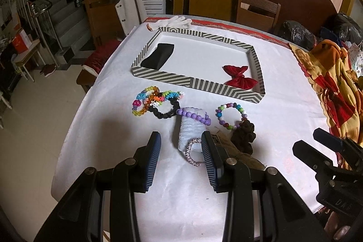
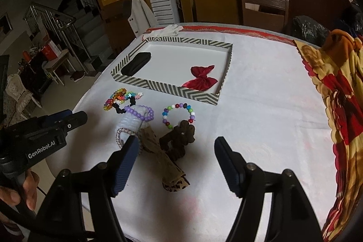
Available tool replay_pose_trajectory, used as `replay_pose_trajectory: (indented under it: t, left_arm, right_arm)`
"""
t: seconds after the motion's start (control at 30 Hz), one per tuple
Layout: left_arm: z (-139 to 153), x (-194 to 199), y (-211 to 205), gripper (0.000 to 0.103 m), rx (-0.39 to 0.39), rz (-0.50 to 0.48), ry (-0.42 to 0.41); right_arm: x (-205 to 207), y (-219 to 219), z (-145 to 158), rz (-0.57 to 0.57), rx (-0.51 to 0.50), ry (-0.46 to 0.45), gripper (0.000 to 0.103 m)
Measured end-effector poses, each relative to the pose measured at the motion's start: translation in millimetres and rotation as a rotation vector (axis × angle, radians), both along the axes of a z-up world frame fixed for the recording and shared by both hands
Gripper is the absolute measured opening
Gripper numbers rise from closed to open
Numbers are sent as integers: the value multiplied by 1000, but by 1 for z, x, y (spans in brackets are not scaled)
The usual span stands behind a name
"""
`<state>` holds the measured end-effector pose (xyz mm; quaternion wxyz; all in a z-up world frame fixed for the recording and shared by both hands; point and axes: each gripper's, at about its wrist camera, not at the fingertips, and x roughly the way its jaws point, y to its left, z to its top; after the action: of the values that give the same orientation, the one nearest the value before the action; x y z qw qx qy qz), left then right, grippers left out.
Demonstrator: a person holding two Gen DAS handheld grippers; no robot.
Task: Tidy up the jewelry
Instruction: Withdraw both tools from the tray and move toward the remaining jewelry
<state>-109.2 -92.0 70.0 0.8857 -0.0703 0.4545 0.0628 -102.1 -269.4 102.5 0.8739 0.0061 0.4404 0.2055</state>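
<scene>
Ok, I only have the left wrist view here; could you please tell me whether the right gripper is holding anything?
Observer: No, the right gripper is open and gripping nothing.
Operator: Thank you. What is the tan thing half hidden beside the brown scrunchie?
Observer: A tan cloth band with a leopard-print end, lying from the white foam roll toward the near table edge and touching the scrunchie.

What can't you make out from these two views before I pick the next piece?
- Silver bracelet: left view, partly behind a gripper finger.
- Patterned cloth: right view, its type unclear; mostly hidden in left view.
- Bead pile: both views, tangled, count unclear.
- Tray: near wall hides floor behind it.
</scene>
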Motion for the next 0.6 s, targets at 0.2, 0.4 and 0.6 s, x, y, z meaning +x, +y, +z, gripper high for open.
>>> replay_pose_trajectory:
  t: [0.2, 0.4, 0.6]
  left_arm:
    - [0, 1, -3, 44, 2, -3, 3]
    - [-2, 1, -3, 44, 3, -1, 14]
    - [-5, 4, -1, 44, -2, 4, 22]
  right_arm:
    - [0, -1, -1, 1, 1, 1, 73]
    - [2, 1, -3, 2, 0, 12, 73]
    - [3, 1, -5, 2, 1, 15, 73]
